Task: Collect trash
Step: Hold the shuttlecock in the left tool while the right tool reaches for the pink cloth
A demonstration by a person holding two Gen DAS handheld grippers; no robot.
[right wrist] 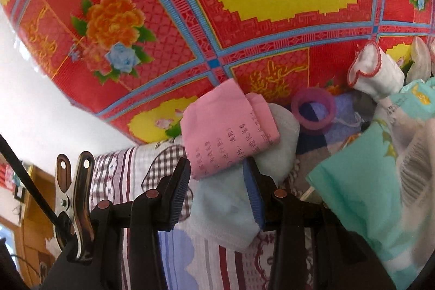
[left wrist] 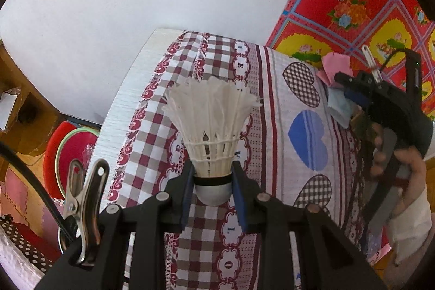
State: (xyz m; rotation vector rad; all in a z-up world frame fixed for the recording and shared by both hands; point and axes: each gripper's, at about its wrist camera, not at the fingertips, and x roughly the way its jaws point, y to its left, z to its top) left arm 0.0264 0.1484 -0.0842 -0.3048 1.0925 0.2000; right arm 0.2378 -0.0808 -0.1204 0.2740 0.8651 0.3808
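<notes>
Left wrist: left tool (left wrist: 213, 185) grips shuttlecock (left wrist: 210, 127); right tool (right wrist: 217, 181) clamps pink paper (right wrist: 225, 124).

Both wrist views look steeply down, close over the patterned bedsheet (left wrist: 272, 105), sharing the pink paper (right wrist: 228, 127).

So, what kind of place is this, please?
Probably a bedroom at home: a patterned bedsheet covers a bed, a bright floral mat lies along the wall, and basins sit on the floor.
</notes>
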